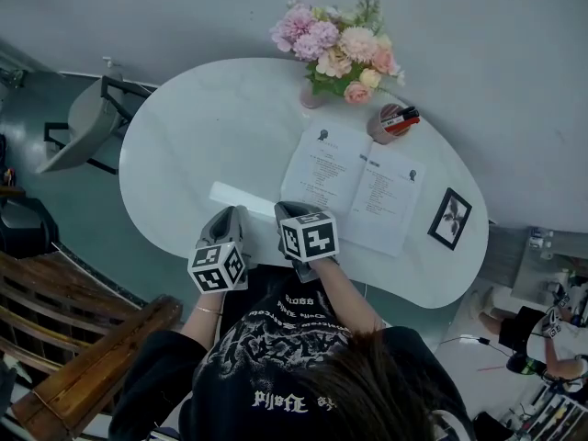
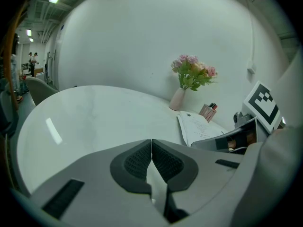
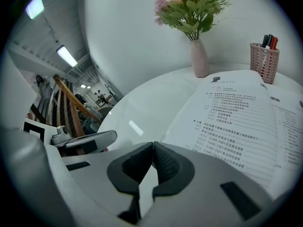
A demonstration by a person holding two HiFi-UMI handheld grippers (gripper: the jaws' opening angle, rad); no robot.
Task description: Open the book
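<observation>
White oval table (image 1: 184, 154) carries the book (image 1: 354, 186), lying spread open toward its right edge; task appears finished. Left gripper (image 1: 231, 214) and right gripper (image 1: 288, 209) hover at the near edge, jaws closed, empty.

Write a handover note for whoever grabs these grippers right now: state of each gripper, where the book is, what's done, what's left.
Left gripper: jaws together, nothing between them, over the table near its front edge, left of the book.
Right gripper: jaws together, empty, by the book's near left corner.
Book: lies open and flat, two printed pages up, in front of the flower vase and the pen holder.
Done: the book is open.
Left: probably nothing on the book itself; just lift both grippers clear.
</observation>
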